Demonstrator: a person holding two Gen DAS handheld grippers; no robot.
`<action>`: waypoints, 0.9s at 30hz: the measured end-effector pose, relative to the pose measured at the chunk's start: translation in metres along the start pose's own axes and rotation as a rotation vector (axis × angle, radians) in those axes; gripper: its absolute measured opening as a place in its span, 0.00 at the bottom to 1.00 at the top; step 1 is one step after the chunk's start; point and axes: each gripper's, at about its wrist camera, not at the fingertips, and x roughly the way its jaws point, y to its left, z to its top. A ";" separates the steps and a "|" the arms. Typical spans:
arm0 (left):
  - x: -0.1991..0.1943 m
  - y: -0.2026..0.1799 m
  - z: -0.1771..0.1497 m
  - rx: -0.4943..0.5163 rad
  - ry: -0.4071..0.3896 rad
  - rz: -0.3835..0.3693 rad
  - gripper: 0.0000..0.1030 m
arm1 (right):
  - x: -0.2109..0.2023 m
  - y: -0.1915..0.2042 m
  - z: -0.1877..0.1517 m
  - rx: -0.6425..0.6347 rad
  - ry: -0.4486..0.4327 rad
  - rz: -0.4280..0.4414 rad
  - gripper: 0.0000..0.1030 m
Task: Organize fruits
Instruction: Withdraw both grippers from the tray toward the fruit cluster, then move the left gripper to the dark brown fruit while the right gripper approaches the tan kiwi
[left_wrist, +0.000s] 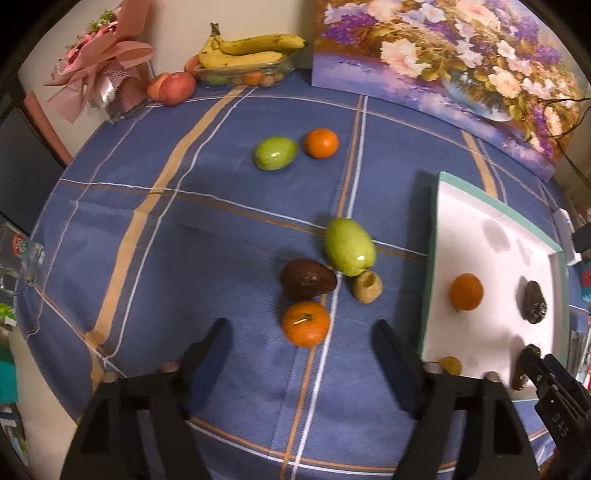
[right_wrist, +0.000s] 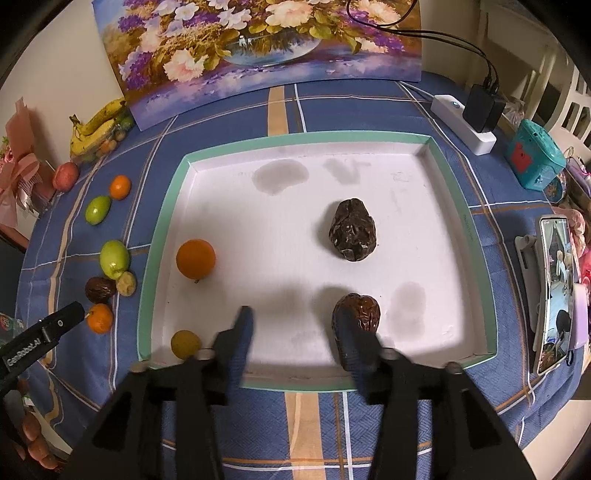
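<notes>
Left wrist view shows the left hand-held gripper (left_wrist: 299, 332) gaping wide and empty above a tangerine (left_wrist: 306, 323) on the desk (left_wrist: 184, 221), lined up, I judge, for the next pick among the loose fruits. Right wrist view has the right hand-held gripper (right_wrist: 295, 325) parted over the tray (right_wrist: 162, 206), one finger beside a brown date (right_wrist: 360, 310) but not pinching it, likely a release. Another date (right_wrist: 352, 234), an orange (right_wrist: 195, 258) and a small yellow fruit (right_wrist: 185, 344) sit spaced apart, seemingly sorted by kind.
</notes>
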 end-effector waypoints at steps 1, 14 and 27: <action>0.002 0.001 0.000 -0.001 0.005 0.021 0.97 | 0.001 0.001 0.000 -0.006 0.001 -0.005 0.58; 0.006 0.010 0.001 -0.018 0.012 0.080 1.00 | 0.004 0.005 -0.001 -0.039 -0.033 -0.010 0.94; 0.002 0.009 0.003 0.003 -0.020 0.089 1.00 | -0.002 0.014 0.001 -0.066 -0.094 0.040 0.94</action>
